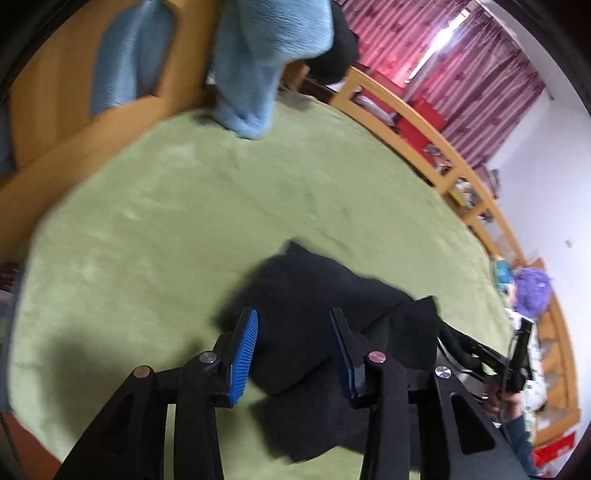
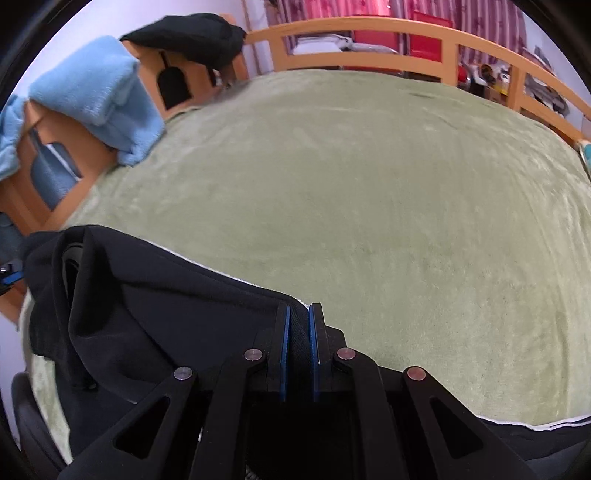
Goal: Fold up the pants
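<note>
The black pants [image 1: 314, 295] lie crumpled on the green blanket [image 1: 166, 221] near the front. My left gripper [image 1: 293, 317] is open just above them, its blue pads on either side of a fold, nothing held. In the right wrist view, my right gripper [image 2: 299, 314] is shut on the edge of the black pants [image 2: 147, 314], which hang in folds to the left over the green blanket [image 2: 369, 184]. The right gripper also shows at the right edge of the left wrist view [image 1: 498, 362].
A light blue towel [image 1: 266, 55] hangs over the wooden bed frame [image 1: 55, 92] at the back. A wooden rail [image 2: 369, 29] runs along the far side, with red boxes and curtains behind. A dark garment [image 2: 188, 35] lies on the frame's corner.
</note>
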A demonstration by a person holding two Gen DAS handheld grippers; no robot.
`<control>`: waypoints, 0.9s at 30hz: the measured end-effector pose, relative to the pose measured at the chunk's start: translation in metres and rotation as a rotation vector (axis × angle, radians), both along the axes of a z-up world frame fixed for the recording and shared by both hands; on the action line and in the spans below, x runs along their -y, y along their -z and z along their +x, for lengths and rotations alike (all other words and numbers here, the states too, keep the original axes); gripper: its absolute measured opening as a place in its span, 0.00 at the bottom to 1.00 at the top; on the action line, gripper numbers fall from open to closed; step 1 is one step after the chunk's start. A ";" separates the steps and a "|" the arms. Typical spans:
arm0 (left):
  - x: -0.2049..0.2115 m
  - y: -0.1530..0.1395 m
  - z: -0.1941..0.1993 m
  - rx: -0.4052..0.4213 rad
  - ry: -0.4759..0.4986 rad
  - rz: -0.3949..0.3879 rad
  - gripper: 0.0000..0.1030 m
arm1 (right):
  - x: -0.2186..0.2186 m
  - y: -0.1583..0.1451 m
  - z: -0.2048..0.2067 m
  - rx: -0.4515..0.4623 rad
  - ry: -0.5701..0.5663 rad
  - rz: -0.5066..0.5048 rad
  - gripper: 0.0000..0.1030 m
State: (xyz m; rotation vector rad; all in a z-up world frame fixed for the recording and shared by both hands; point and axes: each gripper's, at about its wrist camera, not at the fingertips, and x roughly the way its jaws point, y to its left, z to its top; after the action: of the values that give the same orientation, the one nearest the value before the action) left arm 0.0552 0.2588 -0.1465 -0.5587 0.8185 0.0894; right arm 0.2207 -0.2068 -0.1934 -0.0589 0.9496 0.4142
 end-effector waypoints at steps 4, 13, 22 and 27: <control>-0.009 0.020 0.010 -0.097 0.013 0.024 0.47 | -0.014 0.014 0.004 -0.033 -0.010 -0.088 0.11; -0.001 0.079 0.045 -0.177 0.013 -0.058 0.51 | 0.008 -0.013 -0.037 0.010 0.081 -0.074 0.32; 0.001 0.037 0.016 -0.048 0.023 -0.070 0.21 | 0.071 -0.028 -0.128 0.007 0.261 -0.019 0.36; -0.005 0.050 0.014 -0.192 -0.048 0.027 0.36 | 0.106 -0.022 -0.158 -0.026 0.364 0.028 0.36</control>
State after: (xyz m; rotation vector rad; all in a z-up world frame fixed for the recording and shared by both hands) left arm 0.0692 0.2643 -0.1969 -0.5499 0.9893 0.2001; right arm 0.0625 -0.3126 -0.1712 0.1437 0.9566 0.0922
